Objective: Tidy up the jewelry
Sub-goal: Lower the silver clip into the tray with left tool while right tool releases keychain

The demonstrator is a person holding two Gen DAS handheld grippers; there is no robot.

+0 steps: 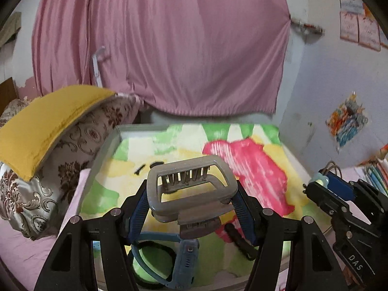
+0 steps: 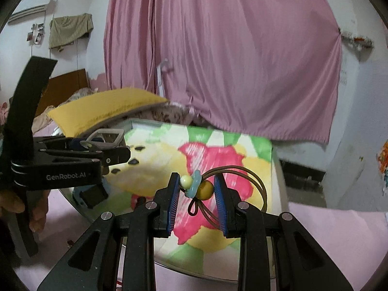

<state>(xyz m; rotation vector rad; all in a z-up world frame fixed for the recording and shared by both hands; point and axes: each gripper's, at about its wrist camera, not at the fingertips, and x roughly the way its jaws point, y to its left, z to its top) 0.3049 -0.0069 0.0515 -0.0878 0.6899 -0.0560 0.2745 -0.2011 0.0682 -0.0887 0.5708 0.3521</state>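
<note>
My left gripper [image 1: 191, 194] is shut on a grey hair claw clip [image 1: 191, 189] and holds it above a tray lined with a bright flowered cloth [image 1: 245, 155]. A blue watch [image 1: 179, 259] and a black hair band [image 1: 150, 245] lie on the tray below it. My right gripper [image 2: 197, 186] is shut on a brown hair tie with cream, blue and yellow beads [image 2: 196, 185], held above the same tray [image 2: 218, 152]. The left gripper with the claw clip [image 2: 106, 138] shows at the left of the right wrist view. The right gripper [image 1: 322, 184] shows at the right of the left wrist view.
A yellow and floral pillow [image 1: 48, 131] lies left of the tray. A pink curtain [image 1: 169, 48] hangs behind. Small black hair clips [image 1: 155, 163] lie on the cloth. A dark object [image 1: 240, 240] lies near the tray's front. The tray sits on a pink bedsheet [image 2: 327, 230].
</note>
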